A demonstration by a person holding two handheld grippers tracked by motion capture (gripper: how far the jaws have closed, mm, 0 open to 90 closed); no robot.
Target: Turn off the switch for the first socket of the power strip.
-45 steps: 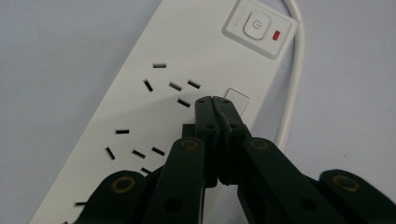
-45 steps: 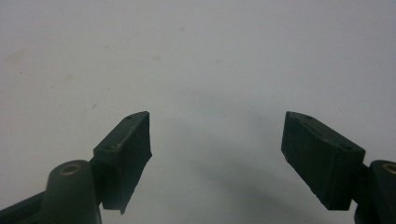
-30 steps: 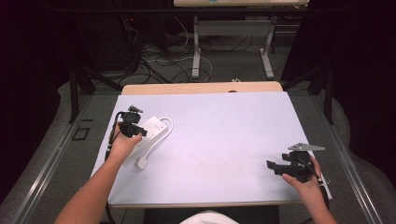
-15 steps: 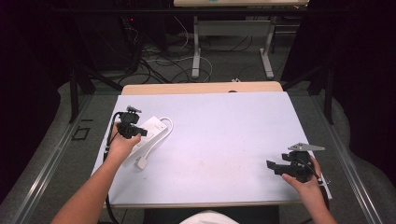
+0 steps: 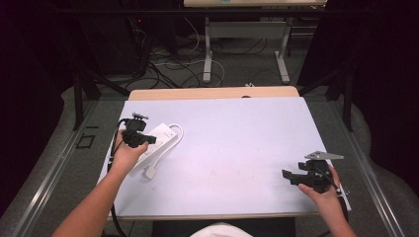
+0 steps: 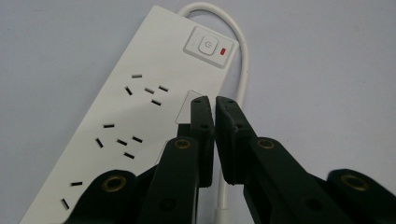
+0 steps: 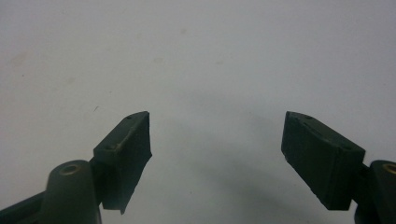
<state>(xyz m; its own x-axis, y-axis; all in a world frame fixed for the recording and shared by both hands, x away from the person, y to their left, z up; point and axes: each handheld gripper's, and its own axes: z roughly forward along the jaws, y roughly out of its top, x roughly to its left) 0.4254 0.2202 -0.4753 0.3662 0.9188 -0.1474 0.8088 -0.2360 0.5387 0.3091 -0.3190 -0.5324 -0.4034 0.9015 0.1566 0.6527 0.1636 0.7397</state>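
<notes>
1. Hovering over the power strip [image 6: 140, 107]: left gripper [image 6: 214, 100], jaws drawn almost together with a thin slit between them, nothing held. Tips sit above the strip's edge on the cord side, short of the power button [image 6: 207, 45].
2. Button lies straight ahead of those tips, toward the strip's far end, red lamp just beside it. My read: the next move is a short push forward and down along that line.
3. Strip's long axis runs diagonally in the left gripper view, from lower left up to the button end; the jaws point roughly along it, offset to the cord side.
4. White cord [image 6: 242, 70] leaves the button end, loops around and runs back beside the strip, under the jaws. Plug [image 5: 150, 173] lies on the table just past the strip's near end.
5. In the high view the strip [image 5: 163, 134] sits at the table's [image 5: 237, 143] left side, left gripper [image 5: 143, 139] directly over it.
6. Right gripper [image 7: 217, 135]: jaws spread wide, empty, bare table below. It [image 5: 287, 175] is well apart from the strip, at the near right corner.
7. Left hand [image 5: 126, 157] is clearly the nearer one.
</notes>
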